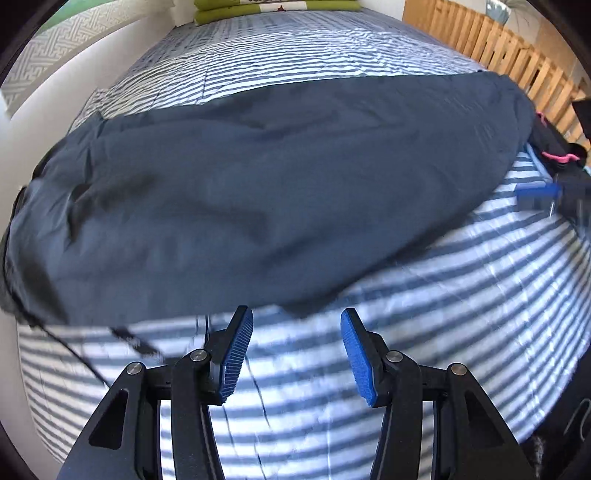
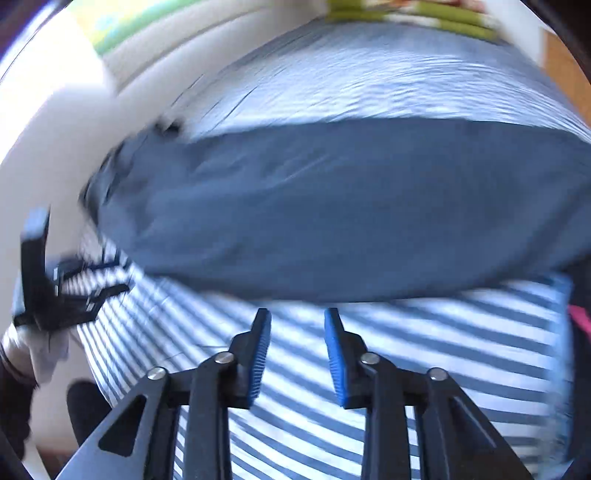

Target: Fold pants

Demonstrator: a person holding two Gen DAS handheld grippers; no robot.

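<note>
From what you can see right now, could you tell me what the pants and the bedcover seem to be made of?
Pants: thin dark navy woven cloth, matte, probably cotton or a blend; it lies in soft shallow creases. Bedcover: grey-and-white striped puckered fabric, seersucker-like, with a slight sheen.

Bare striped bed [image 1: 424, 314] lay open beneath my left hand-held gripper [image 1: 296, 354] and my right hand-held gripper [image 2: 297, 356], nothing between their fingers. Just ahead the dark pants [image 1: 258, 192] spread across; green cushions [image 1: 277, 9] blocked the far end.
</note>
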